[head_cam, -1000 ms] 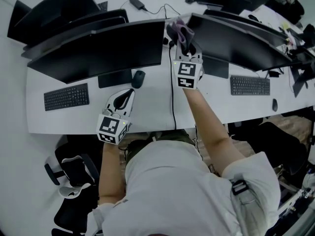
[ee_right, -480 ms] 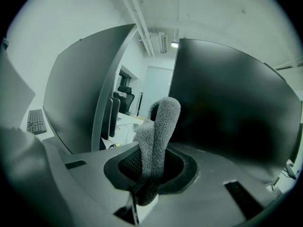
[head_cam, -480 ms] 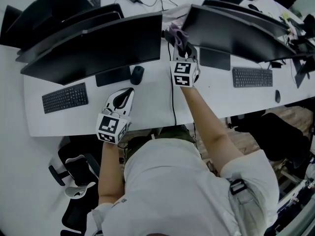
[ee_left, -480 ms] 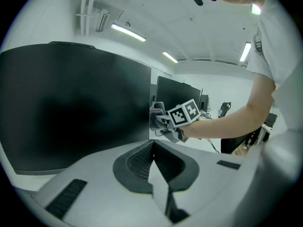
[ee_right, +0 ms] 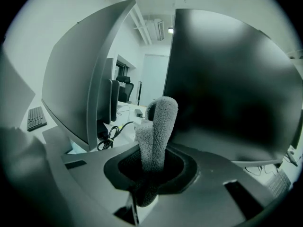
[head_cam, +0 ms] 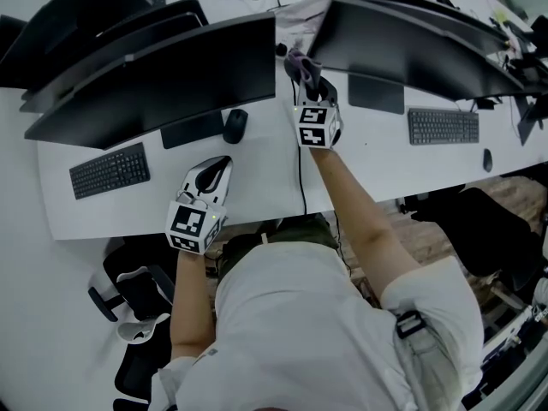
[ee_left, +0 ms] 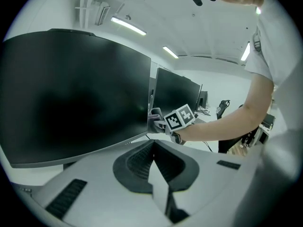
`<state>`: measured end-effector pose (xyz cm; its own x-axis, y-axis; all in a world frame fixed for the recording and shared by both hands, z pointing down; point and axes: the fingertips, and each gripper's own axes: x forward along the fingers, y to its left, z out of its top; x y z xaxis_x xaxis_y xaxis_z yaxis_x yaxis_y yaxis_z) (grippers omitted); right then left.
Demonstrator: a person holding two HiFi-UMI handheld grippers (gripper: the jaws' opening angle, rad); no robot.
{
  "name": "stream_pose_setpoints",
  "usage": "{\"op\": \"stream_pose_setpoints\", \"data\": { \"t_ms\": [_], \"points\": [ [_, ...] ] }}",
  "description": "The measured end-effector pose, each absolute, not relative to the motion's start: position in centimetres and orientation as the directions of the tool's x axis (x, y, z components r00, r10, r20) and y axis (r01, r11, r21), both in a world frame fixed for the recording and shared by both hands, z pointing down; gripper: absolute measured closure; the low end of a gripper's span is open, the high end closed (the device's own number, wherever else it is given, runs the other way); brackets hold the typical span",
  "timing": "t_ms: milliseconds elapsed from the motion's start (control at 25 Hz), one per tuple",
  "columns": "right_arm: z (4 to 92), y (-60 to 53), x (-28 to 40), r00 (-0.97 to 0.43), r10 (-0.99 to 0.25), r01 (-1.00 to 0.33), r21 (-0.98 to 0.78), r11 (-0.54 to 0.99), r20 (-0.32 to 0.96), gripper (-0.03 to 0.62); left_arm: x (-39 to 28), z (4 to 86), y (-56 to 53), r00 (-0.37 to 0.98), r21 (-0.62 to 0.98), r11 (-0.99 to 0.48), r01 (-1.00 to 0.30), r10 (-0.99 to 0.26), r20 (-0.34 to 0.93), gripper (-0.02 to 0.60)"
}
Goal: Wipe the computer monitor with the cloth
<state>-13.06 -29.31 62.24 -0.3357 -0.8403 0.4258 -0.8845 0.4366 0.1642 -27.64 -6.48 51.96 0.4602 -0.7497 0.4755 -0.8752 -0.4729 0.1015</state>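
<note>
One grey fleecy cloth (ee_right: 156,136) is standing up out of the right gripper (head_cam: 314,86), whose jaws are clamping its lower end while the free end is folding over at the top. The cloth is sitting at the gap between two dark curved monitors, just in front of the left edge of the right-hand monitor (head_cam: 411,45) and just beside the right edge of the left-hand monitor (head_cam: 154,84); whether it is touching either screen cannot be told. In the right gripper view the right-hand monitor's black screen is filling the space behind and to the right of the cloth, with the other monitor's edge curving away on the left.

The person's bare right arm (head_cam: 360,221) is reaching forward over the white desk (head_cam: 257,178) to hold that gripper up at the monitors. The left gripper (head_cam: 223,163) is hanging low over the desk's near part, well apart from the cloth, its jaws pressing together with nothing between them.

A black mouse (head_cam: 235,125) is lying just beyond the left gripper, near the left-hand monitor's stand. A black keyboard (head_cam: 110,169) is lying farther left, and a second keyboard (head_cam: 443,127) is lying under the right-hand monitor. A dark cable (head_cam: 300,178) is running down the desk between the two grippers.
</note>
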Motion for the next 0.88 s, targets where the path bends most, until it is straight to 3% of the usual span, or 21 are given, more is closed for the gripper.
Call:
{"op": "stream_pose_setpoints", "data": {
  "t_ms": [600,880],
  "points": [
    [68.1,-29.7,-11.6,-0.433,-0.784,-0.901,-0.250,0.355,0.445,0.534,-27.1,54.2,-5.5,0.445,0.116,-0.459,-0.881,-0.719,0.534,0.581],
    [68.3,-31.6,-10.3,-0.434,-0.804,-0.892,-0.319,0.319,0.408,0.533,-26.2,54.6,-5.3,0.430,0.109,-0.450,-0.887,-0.715,0.552,0.581]
  ]
}}
